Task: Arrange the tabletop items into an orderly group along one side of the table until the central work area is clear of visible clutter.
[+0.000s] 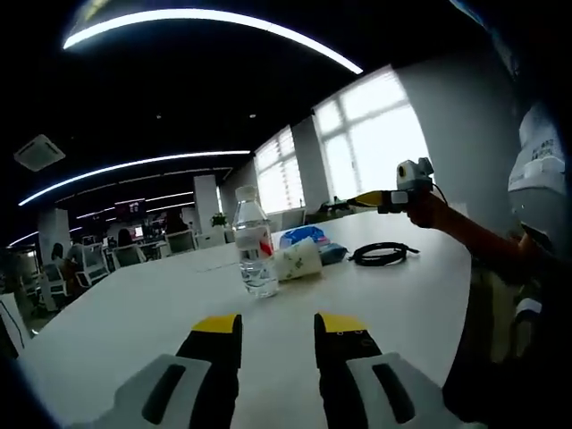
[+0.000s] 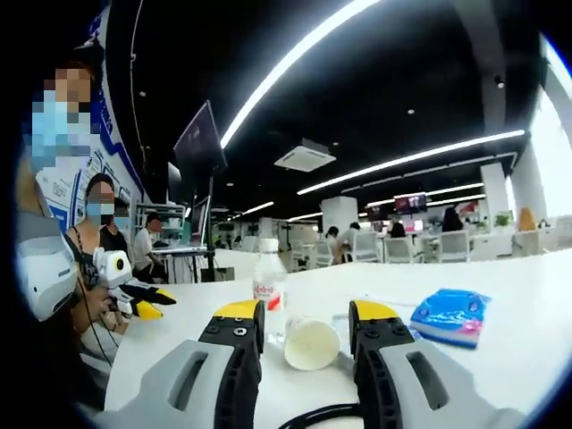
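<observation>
Both grippers, left [image 1: 277, 323] and right [image 2: 306, 313], gaping over table [image 1: 134, 313]; bottle [image 1: 254, 243], tipped cup [image 2: 311, 343], blue packet [image 2: 449, 316], cable [image 1: 382, 254] bunched together.

left hand-held gripper [image 1: 277, 326] agape, right hand-held gripper [image 2: 306, 315] likewise — both empty

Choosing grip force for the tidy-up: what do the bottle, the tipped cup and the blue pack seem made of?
Water bottle: clear, glossy plastic; the table shows through it. Cup, lying on its side: probably paper, matte off-white with a thin rolled rim. Blue pack: likely soft plastic film, shiny and creased. Both grippers are open and hold nothing.
</observation>
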### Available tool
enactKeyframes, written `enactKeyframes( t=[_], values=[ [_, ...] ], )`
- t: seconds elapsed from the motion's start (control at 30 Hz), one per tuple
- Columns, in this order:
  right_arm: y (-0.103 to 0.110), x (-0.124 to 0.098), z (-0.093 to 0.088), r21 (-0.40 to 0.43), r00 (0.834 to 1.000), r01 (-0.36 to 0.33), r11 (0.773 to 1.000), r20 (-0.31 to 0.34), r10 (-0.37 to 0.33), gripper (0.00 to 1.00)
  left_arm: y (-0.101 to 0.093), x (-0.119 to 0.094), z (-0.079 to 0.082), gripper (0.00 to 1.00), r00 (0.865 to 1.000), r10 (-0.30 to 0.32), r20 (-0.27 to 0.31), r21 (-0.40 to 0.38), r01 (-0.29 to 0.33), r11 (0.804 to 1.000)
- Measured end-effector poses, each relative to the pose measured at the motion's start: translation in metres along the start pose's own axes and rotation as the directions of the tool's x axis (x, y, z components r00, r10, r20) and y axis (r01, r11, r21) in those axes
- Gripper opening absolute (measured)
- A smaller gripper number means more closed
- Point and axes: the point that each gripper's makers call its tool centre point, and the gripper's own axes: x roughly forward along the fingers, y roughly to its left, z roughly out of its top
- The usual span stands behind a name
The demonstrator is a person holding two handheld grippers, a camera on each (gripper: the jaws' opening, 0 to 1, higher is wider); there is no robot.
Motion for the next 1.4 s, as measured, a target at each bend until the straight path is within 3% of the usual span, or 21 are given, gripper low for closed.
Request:
enactKeyframes(
  t=[0.1,0.3,0.6,0.83,0.93,1.0,1.13,1.2,1.3,1.4],
  values=[
    [-0.007,-0.003,-0.007,-0.028,0.999,0.022,0.999,-0.033,-0.023,0.42,-0.001,0.003,0.001,0.39,1.0,-0.008,0.007,0.001,0.008,1.0],
    [-0.005,-0.006,-0.005,-0.048,1.0,0.014,0.999,-0.026,-0.016,0.46,-0.002,0.013,0.001,0.5,1.0,-0.015,0.014,-0.014,0.015,1.0],
    [0.001,-0.008,-0.003,-0.058,1.0,-0.015,0.998,-0.02,0.013,0.46,0.005,0.024,-0.007,0.52,0.998,-0.068,-0.003,-0.002,0.068,0.998],
    [0.0,-0.012,0.003,-0.024,1.0,-0.007,1.0,0.002,0.007,0.46,0.011,0.029,0.0,0.52,0.996,-0.08,0.032,-0.012,0.08,0.997],
    [-0.009,-0.015,0.002,-0.044,0.999,0.049,0.998,-0.012,-0.049,0.46,0.013,0.031,-0.001,0.52,0.997,-0.071,0.03,-0.025,0.072,0.997],
    [-0.02,-0.018,-0.002,-0.113,0.992,0.116,0.987,-0.038,-0.121,0.46,0.014,0.031,-0.003,0.52,0.997,-0.071,0.032,-0.057,0.072,0.996],
    [-0.022,-0.02,-0.003,-0.116,0.99,0.132,0.984,-0.042,-0.138,0.46,0.019,0.031,-0.002,0.52,0.997,-0.052,0.054,-0.1,0.057,0.993],
    [-0.024,-0.022,-0.003,-0.119,0.987,0.147,0.982,-0.045,-0.154,0.46,0.022,0.03,0.0,0.52,0.998,-0.037,0.053,-0.088,0.042,0.995],
    [-0.033,-0.032,-0.001,-0.145,0.967,0.249,0.958,-0.022,-0.255,0.41,0.023,0.03,0.004,0.52,0.998,-0.036,0.046,-0.054,0.038,0.998],
    [-0.033,-0.044,-0.002,-0.157,0.962,0.27,0.95,-0.006,-0.274,0.37,0.024,0.033,0.006,0.52,0.998,-0.041,0.047,-0.041,0.043,0.998]
  ],
)
